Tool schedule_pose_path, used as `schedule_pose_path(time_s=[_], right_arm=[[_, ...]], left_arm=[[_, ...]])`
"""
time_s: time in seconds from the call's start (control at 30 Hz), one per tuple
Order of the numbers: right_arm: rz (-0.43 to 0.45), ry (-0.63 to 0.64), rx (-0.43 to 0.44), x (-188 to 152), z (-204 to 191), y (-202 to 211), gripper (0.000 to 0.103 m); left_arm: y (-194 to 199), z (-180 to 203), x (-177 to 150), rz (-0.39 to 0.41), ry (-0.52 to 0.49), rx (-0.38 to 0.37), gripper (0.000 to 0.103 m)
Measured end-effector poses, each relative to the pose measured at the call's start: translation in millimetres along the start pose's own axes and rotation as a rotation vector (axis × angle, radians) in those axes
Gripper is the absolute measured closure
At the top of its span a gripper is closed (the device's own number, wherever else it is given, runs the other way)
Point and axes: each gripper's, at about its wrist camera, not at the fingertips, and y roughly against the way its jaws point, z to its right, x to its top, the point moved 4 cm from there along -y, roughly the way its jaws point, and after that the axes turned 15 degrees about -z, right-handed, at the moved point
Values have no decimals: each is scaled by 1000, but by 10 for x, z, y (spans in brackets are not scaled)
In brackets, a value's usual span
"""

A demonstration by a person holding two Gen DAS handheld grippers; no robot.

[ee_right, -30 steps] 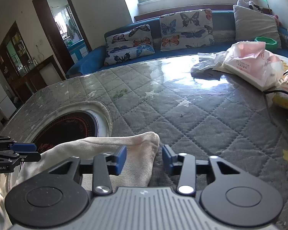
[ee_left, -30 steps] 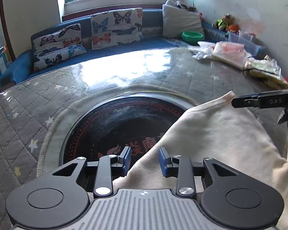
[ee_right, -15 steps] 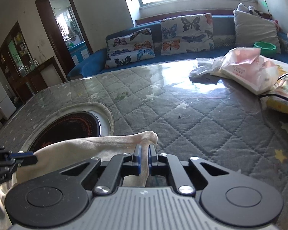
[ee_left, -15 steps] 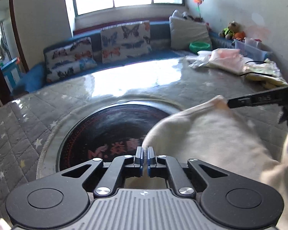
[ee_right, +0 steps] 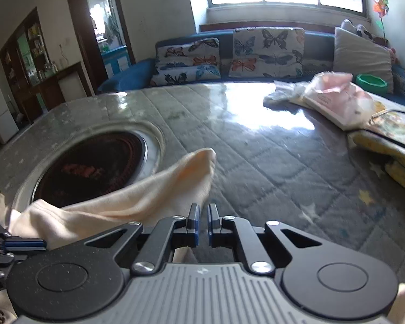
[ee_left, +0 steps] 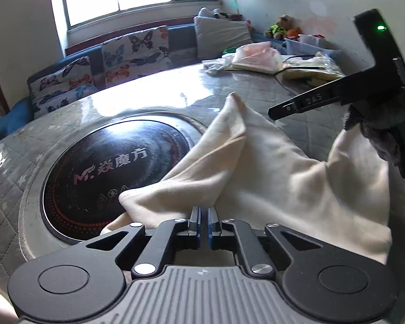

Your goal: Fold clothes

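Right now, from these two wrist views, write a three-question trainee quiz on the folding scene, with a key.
1. True or false: both grippers are shut on the cream garment.
2. What round thing does the garment partly cover? A) black cooktop B) green bowl C) cushion
3. Fill in: the cushions on the sofa carry a ____ print.

Key: 1 true, left gripper and right gripper both pinch it. 2 A, the black cooktop. 3 butterfly, see cushions.
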Motion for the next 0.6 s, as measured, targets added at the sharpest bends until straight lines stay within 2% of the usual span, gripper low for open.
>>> schedule_pose_path(time_s=[0.17, 0.23, 0.33, 0.4, 0.5, 0.6], right_arm=[[-2, -27, 0, -37, 112, 15, 92], [-2, -26, -5, -30, 127, 16, 89], [5, -35, -1, 13, 153, 16, 79], [9, -41, 6, 51, 156, 8, 76], [15, -49, 13, 99, 158, -15, 69], [15, -56, 26, 119, 144, -41, 69]], left_arm=[[187, -6, -26, 52, -7, -16, 91], [266, -73, 3, 79, 30, -4, 89], [344, -268, 80, 112, 126, 39, 78], [299, -432, 133, 94, 199, 83, 61], [123, -649, 188, 16, 291, 133, 54], [-46, -706, 199, -43, 306, 145, 51]])
